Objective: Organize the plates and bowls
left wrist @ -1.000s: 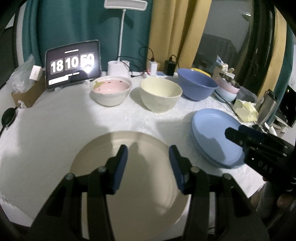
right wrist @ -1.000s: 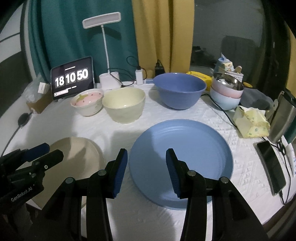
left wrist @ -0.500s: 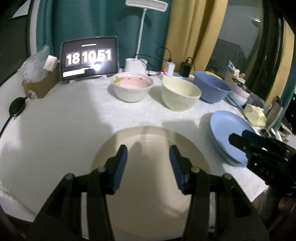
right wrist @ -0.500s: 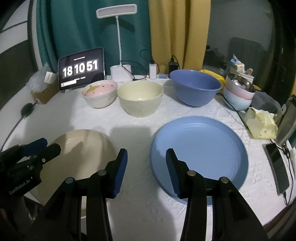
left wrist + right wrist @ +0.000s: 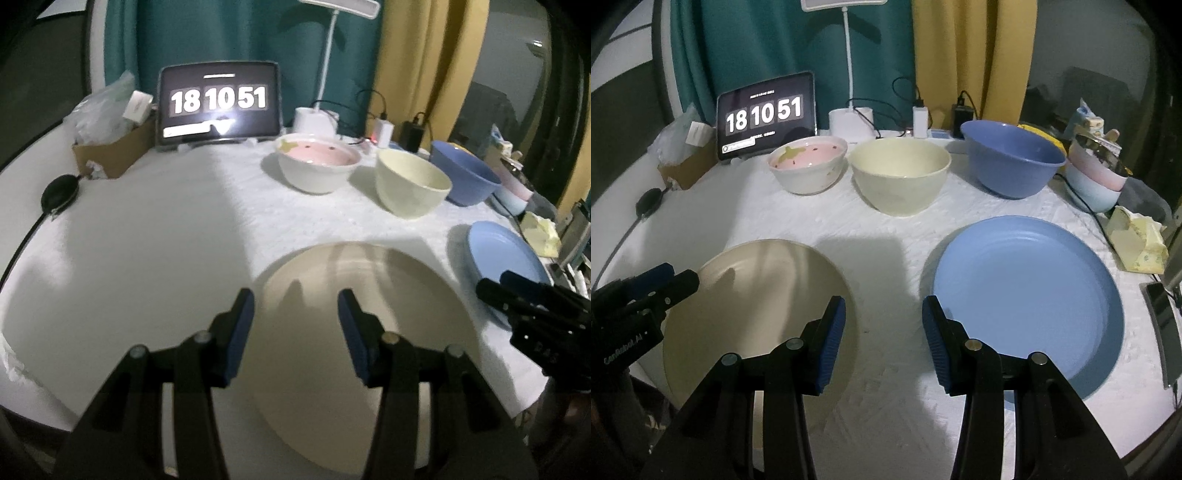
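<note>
Approach step, nothing grasped yet. Left gripper [image 5: 295,306] parted, empty, above near edge of beige plate [image 5: 369,332]. Right gripper [image 5: 882,314] parted, empty, over cloth between beige plate and blue plate [image 5: 1034,295]. Next, probably: pinch one plate rim, stack on other.

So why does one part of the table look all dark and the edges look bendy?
Left wrist view: a broad shadow darkens the tablecloth, and finger shadows fall on the beige plate. Right wrist view: the fisheye lens curves the edges, and the clock screen glows bright.

Glossy beige plate [image 5: 369,332]; textured white tablecloth [image 5: 886,229] (cloth, embossed).
</note>
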